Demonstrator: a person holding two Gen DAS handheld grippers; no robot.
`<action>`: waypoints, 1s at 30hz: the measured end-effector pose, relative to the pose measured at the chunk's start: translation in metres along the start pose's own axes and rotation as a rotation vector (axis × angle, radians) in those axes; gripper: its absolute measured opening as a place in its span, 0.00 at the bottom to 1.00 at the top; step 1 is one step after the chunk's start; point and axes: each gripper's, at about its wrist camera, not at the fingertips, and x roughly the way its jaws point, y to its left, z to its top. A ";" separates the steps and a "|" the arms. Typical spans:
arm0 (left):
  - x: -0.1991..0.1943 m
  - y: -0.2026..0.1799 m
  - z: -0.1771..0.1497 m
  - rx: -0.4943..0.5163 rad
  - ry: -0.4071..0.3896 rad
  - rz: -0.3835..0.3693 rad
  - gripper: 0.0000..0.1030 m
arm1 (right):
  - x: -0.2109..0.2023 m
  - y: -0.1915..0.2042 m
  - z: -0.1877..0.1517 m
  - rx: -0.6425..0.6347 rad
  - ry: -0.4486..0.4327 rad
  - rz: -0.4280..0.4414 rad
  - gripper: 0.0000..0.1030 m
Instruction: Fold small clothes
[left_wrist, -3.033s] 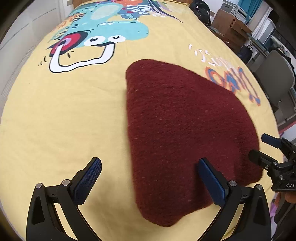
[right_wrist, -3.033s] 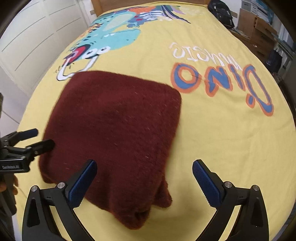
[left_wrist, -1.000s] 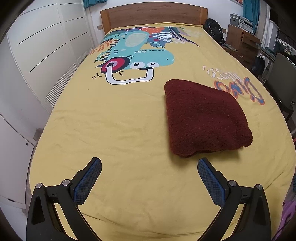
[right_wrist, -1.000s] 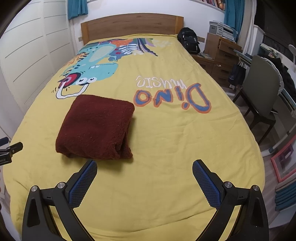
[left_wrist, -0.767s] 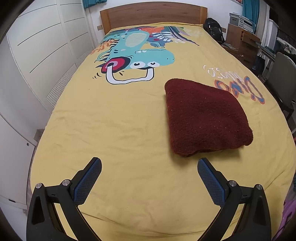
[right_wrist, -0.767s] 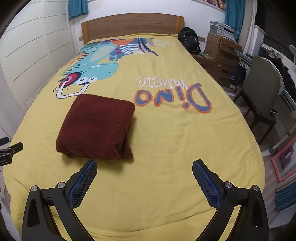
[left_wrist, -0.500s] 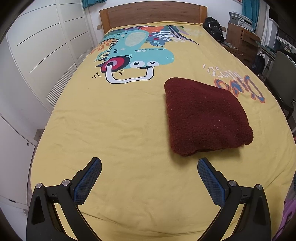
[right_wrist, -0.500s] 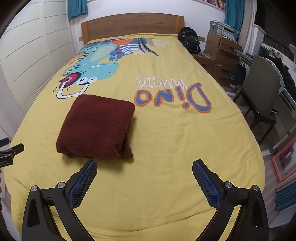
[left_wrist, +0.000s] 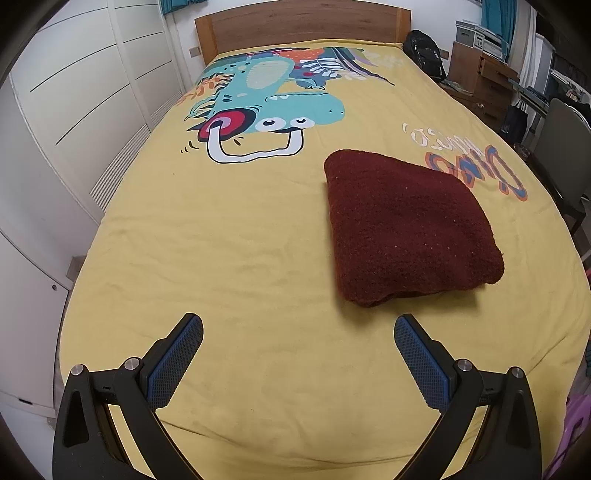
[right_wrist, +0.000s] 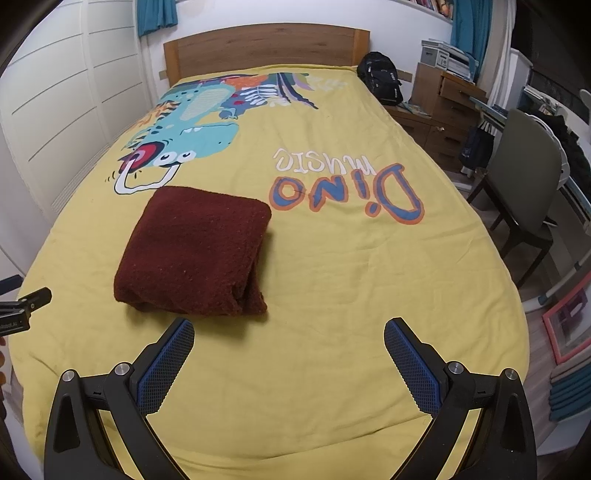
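A: From the left wrist view, what do you see?

B: The left gripper is spread wide, its two black arms with blue ridged pads gripping nothing, held above the near end of the yellow bedspread with a cartoon dinosaur print. The folded dark-red fuzzy knit garment lies flat on the bedspread, ahead of the gripper and off to the right, clear of both pads.

A: How is the garment folded?

B: Into a thick, roughly square bundle. Its layered edge faces the near side, where a seam between the layers shows. It sits between the teal dinosaur print and the orange-and-blue lettering.

A: Anything around the bed?

B: A wooden headboard at the far end, white panelled wardrobe doors on the left, a black backpack by the far right corner, and a grey chair on the right.

A: And the right wrist view?

B: The right gripper is likewise released, its blue pads far apart and empty over the near end of the bedspread. The garment lies ahead and left of it, its stacked layers visible at the right near corner, just beside the "Dino music" lettering. At the left border the tip of the left gripper pokes in, apart from the garment. A wooden chest of drawers stands past the bed on the right, and the chair beside it.
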 end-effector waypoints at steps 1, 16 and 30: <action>0.000 0.000 0.000 0.001 0.000 -0.001 0.99 | 0.000 0.000 0.000 0.000 0.002 0.001 1.00; 0.003 -0.001 -0.003 0.007 0.011 -0.016 0.99 | 0.004 -0.001 -0.004 -0.005 0.027 0.011 1.00; 0.003 -0.001 -0.003 0.014 0.014 -0.016 0.99 | 0.009 0.000 -0.007 -0.007 0.043 0.017 1.00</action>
